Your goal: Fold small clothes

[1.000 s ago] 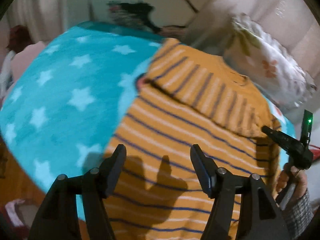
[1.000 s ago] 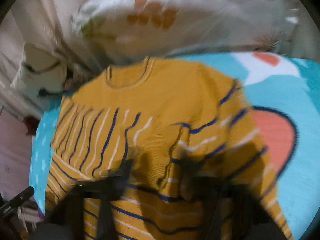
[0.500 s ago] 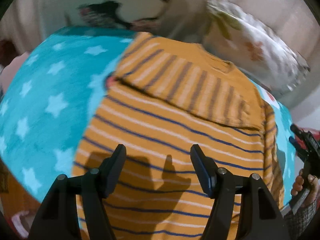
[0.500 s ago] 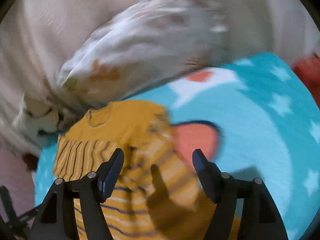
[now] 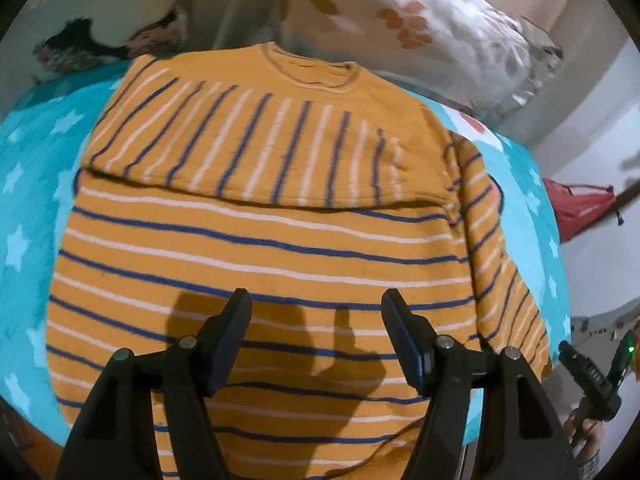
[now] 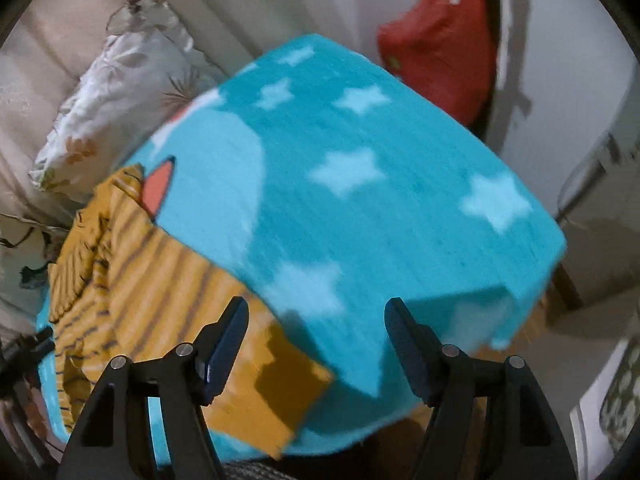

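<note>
The orange striped sweater fills the middle of the left wrist view, lying flat on a turquoise blanket with pale stars. Its collar sits at the upper centre of the frame, and 1 sleeve is folded across the chest so that its stripes run up and down while the body's stripes run across. The other sleeve lies along the right edge of the garment. The left gripper stands at the bottom centre, its jaws spread with nothing between them, above the lower body of the sweater, on which its shadow falls. At the lower right edge of that frame the right gripper shows small, held by a hand.

In the right wrist view (blurred) the sweater lies at the left, and the blanket takes up the centre. The right gripper has just been opening; its jaws stand wide and empty. A floral pillow lies at the upper left, and a red bag hangs at the upper right.
</note>
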